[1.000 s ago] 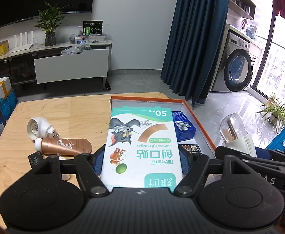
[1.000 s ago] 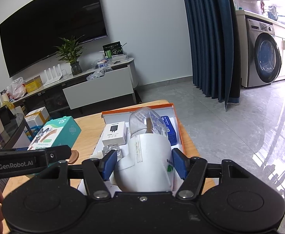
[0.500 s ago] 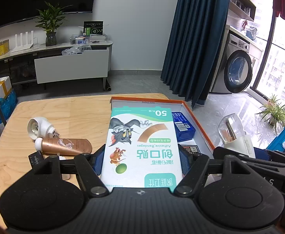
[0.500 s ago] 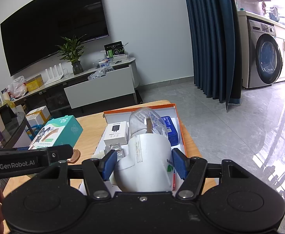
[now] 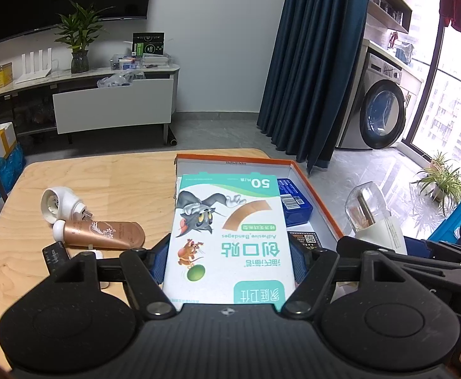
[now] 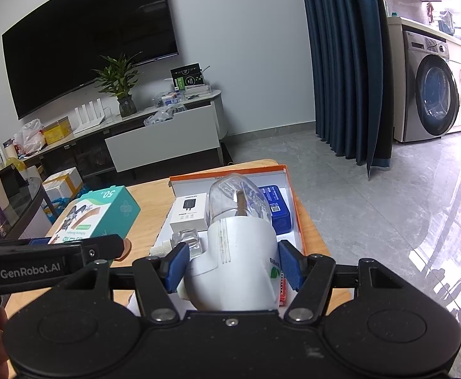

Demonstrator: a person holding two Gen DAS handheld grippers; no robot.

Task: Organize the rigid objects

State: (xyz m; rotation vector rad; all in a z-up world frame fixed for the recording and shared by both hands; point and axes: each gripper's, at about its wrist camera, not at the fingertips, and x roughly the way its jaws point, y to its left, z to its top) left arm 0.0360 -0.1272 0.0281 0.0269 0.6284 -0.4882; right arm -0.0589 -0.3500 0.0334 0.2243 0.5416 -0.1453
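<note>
The orange-rimmed shallow cardboard tray (image 5: 319, 191) lies at the far right corner of the pale wooden table (image 5: 110, 186), and it seems to be the collecting place for the task: a blue flat box (image 6: 278, 208) sits against its right wall and a small white charger box (image 6: 189, 211) lies in its middle, with a small clear cube-shaped piece (image 6: 186, 240) just nearer.

The left gripper (image 5: 230, 262) has its blue pads pressed on both long sides of a teal-and-white cardboard box of adhesive bandages (image 5: 227, 233), held flat, printed face up, above the near left part of the tray. Gripping it across its width probably keeps the light box level so it can be lowered flat into the free space.

The right gripper (image 6: 230, 265) is clamped about half open on the white plastic body of a plug-in liquid vaporiser with a clear bottle (image 6: 236, 243), the bottle pointing away from the hand and over the tray. The grip on the solid body rather than the glassy bottle looks deliberate, as the bottle would slip.

Left on the table, well apart from the tray, are a white round plug-in device (image 5: 60, 203) and a bronze squeeze tube with a white cap (image 5: 101, 232), touching each other, so the sorting appears only partly done.
</note>
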